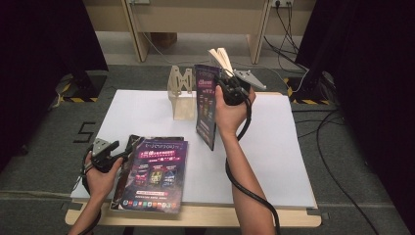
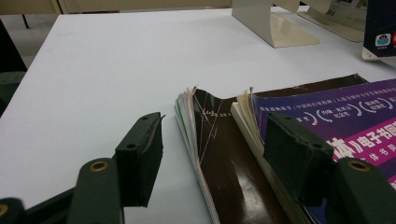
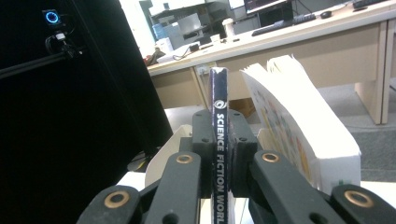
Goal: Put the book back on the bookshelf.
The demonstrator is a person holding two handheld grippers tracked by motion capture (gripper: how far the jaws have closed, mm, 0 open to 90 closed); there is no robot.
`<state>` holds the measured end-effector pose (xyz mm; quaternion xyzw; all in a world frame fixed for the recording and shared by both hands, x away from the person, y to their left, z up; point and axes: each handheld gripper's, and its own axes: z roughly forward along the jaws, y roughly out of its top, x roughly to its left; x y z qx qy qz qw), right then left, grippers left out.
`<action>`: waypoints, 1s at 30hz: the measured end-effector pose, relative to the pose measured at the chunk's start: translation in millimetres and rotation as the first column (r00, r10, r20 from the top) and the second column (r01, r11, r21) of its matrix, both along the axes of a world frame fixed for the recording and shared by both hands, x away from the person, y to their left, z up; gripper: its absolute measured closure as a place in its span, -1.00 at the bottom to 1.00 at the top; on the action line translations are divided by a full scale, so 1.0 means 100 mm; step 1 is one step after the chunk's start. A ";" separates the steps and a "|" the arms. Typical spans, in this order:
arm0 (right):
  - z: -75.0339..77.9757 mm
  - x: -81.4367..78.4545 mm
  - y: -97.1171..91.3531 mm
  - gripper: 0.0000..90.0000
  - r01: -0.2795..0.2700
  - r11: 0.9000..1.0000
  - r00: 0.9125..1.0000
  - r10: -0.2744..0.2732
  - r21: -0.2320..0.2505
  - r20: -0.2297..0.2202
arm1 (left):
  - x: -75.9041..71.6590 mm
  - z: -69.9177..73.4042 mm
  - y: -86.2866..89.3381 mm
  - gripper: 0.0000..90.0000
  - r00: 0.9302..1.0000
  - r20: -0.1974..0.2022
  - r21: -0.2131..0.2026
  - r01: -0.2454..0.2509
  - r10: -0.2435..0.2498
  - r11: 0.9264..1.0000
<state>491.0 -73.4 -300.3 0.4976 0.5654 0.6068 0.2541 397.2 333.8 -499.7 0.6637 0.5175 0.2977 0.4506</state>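
Glossy paper magazine covers [image 1: 157,171], matt white tabletop [image 1: 274,147], seemingly cream metal bookend [image 1: 181,93].

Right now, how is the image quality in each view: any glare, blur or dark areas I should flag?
High view: soft overall, with dark curtains at both sides and the white table evenly lit. Left gripper view: glare streaks on the brown cover, near jaws slightly blurred. Right gripper view: the fanned pages are overexposed, the left side is nearly black, but the spine lettering reads clearly.
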 end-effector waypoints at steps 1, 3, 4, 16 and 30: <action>0.01 0.01 0.00 0.89 0.003 1.000 1.000 -0.003 -0.008 0.009 | 0.00 0.00 0.00 -0.18 1.000 -0.001 0.001 0.001 -0.001 1.000; 0.02 0.04 0.02 0.89 0.005 1.000 1.000 -0.004 -0.018 0.015 | 0.00 0.00 0.00 -0.18 1.000 -0.001 0.004 0.002 -0.002 1.000; 0.02 0.05 0.03 0.89 0.003 1.000 1.000 -0.002 -0.022 0.023 | 0.00 0.00 0.00 -0.18 1.000 0.002 0.003 0.001 -0.001 1.000; 0.04 0.19 0.09 0.89 0.005 0.999 0.998 -0.003 -0.039 0.058 | 0.00 0.00 0.00 -0.18 1.000 0.003 0.001 0.000 0.000 1.000; 0.08 0.35 0.17 0.89 0.040 0.996 0.995 -0.032 -0.078 0.099 | -0.01 0.00 -0.01 -0.18 1.000 0.003 0.011 0.007 -0.007 1.000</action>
